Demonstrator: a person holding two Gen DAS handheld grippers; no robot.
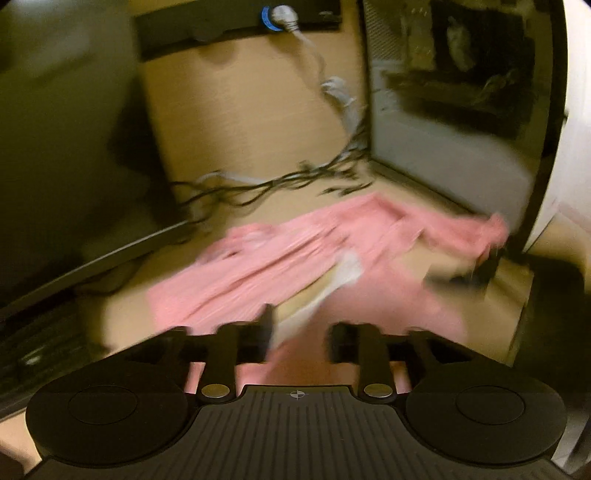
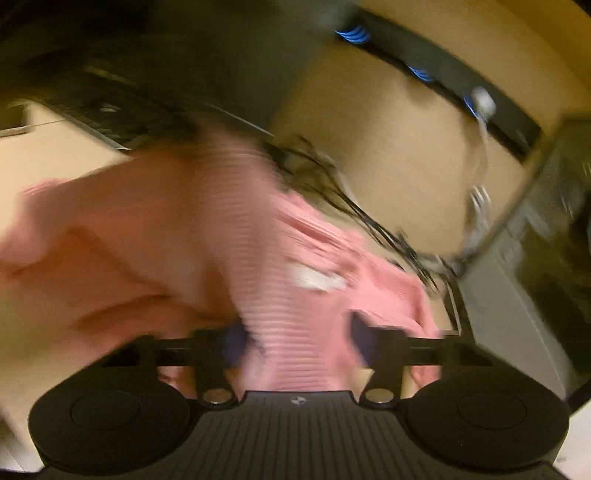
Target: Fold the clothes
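Note:
A pink striped garment (image 1: 280,254) lies crumpled on the tan desk (image 1: 240,110), with a white label (image 1: 343,269) showing. Both views are motion-blurred. My left gripper (image 1: 303,328) hangs just above the garment's near edge, its fingers apart with pink cloth seen between them. In the right wrist view the same garment (image 2: 184,229) fills the middle, its white label (image 2: 317,280) ahead of the fingers. My right gripper (image 2: 299,339) is open wide over the striped cloth. A dark blurred shape (image 1: 476,269) sits by the garment's far right end; I cannot tell what it is.
A monitor (image 1: 55,147) stands at the left with a keyboard (image 1: 37,350) below it. Tangled black cables (image 1: 277,181) run behind the garment. A computer case with a glass side (image 1: 461,110) stands on the right. A black bar (image 1: 236,22) spans the back.

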